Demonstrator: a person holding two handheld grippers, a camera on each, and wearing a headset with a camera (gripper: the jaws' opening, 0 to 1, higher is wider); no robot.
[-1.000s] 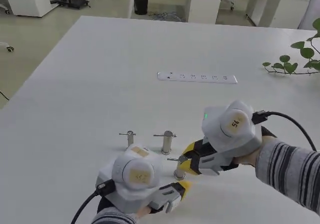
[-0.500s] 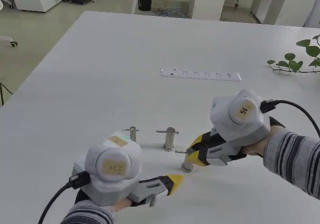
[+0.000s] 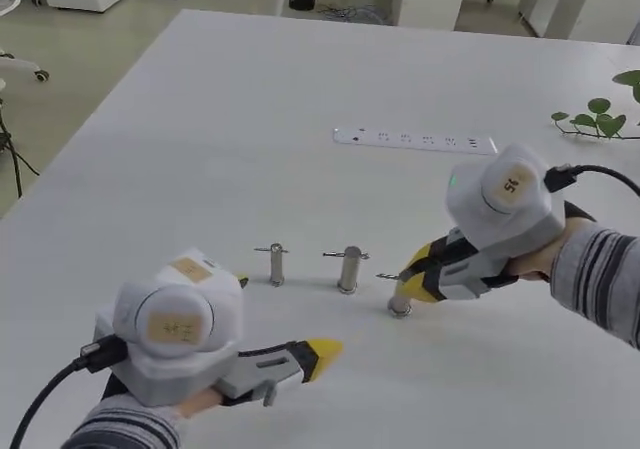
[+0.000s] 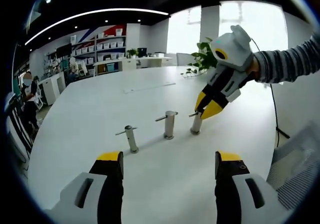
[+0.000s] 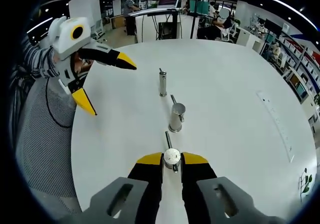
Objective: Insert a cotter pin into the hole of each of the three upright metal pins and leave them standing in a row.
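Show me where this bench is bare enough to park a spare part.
Widest bare stretch: white tabletop between the white power strip and the row of three upright steel pins; also left of the row. Crowded: the right-hand pin, where the right gripper pinches a cotter pin, and the near side, where the open left gripper hovers.
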